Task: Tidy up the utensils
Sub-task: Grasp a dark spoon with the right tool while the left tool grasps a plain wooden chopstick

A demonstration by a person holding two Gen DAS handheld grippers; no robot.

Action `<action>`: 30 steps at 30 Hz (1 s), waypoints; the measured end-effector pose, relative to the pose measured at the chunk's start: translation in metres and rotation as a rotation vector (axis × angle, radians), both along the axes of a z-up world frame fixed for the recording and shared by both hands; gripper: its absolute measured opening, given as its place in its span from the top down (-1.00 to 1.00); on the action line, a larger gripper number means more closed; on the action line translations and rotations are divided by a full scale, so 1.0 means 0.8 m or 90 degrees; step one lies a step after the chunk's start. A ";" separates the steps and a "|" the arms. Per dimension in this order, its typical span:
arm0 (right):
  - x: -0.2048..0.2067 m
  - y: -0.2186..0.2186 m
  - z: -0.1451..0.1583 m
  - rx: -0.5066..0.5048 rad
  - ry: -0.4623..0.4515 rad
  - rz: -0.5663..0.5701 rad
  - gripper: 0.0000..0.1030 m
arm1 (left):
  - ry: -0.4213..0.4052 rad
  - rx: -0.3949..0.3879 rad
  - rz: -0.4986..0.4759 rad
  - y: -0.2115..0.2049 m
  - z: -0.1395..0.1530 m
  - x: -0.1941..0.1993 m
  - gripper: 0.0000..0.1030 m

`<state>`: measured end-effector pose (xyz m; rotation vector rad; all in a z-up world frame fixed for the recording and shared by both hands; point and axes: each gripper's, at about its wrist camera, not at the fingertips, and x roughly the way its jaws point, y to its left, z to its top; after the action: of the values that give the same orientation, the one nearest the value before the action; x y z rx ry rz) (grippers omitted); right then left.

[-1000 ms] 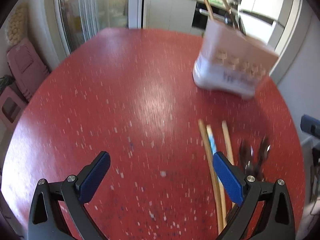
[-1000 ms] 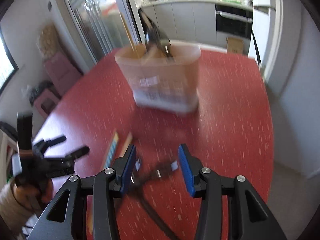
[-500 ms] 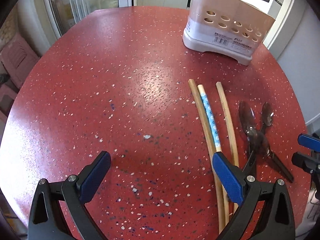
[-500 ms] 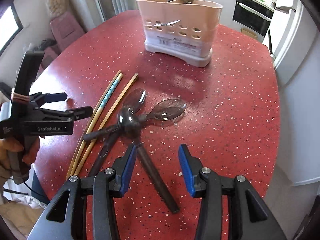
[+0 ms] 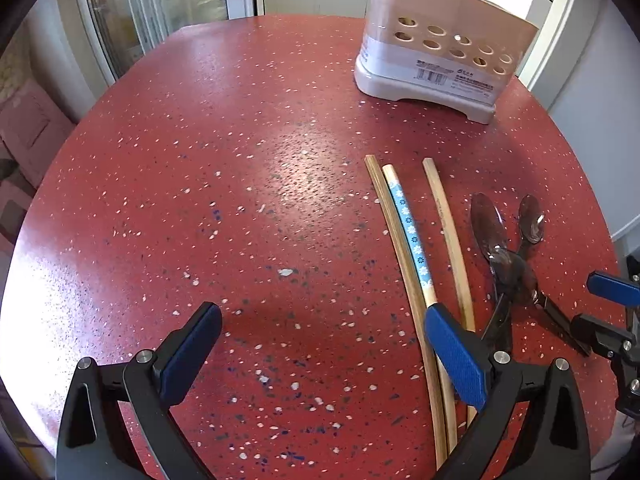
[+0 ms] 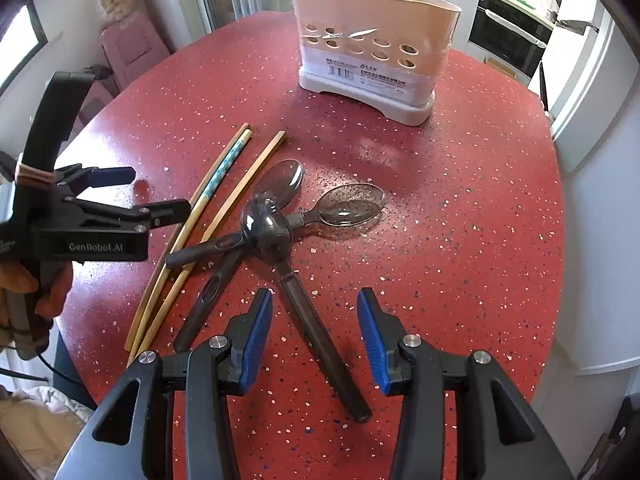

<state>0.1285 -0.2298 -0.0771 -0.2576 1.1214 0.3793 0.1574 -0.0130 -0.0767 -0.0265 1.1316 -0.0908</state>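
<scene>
Since the dark plastic spoons lie crossed in a heap on the red speckled table, just ahead of my right gripper, I judge them light, stiff and smooth enough to slip. The handle that runs back between my right jaws looks the best place to grip, well clear of the pile, so lifting it disturbs the others least. Those jaws stand partly apart, astride that handle without touching it, holding nothing. Three chopsticks lie side by side just left of the spoons, one with a blue flowered band. They look thin, rigid and very light, hard to pinch off a flat top, and likely to roll; I would take one near mid-length.

My left gripper is spread wide over bare table, empty, its right pad above the near ends of the chopsticks.

From the right wrist view I see into the peach utensil holder at the far side: a spoon bowl and a wooden stick already stand in it. That view also shows the hand on the left gripper's grip. The left wrist view hides the holder's contents but shows the chopsticks' full run and my right gripper's blue tip at the edge.
</scene>
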 end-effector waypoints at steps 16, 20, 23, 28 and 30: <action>0.003 0.004 -0.015 -0.021 0.014 0.007 0.07 | 0.011 0.029 -0.029 -0.010 -0.005 0.002 -1.00; 0.009 0.011 -0.019 -0.034 0.019 0.014 0.07 | 0.020 0.031 -0.029 -0.011 -0.005 0.009 -1.00; 0.014 0.024 -0.021 -0.053 0.023 0.035 0.07 | 0.029 0.034 -0.053 -0.017 -0.005 0.027 -1.00; 0.025 0.041 -0.031 -0.088 0.046 0.066 0.08 | 0.052 0.037 -0.081 -0.017 -0.004 0.046 -1.00; 0.029 0.044 -0.034 -0.090 0.057 0.072 0.15 | 0.062 0.037 -0.088 -0.017 -0.003 0.052 -1.00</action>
<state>0.1518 -0.1945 -0.1042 -0.4335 1.2260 0.4163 0.1994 -0.0263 -0.0790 0.1004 1.2328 -0.1820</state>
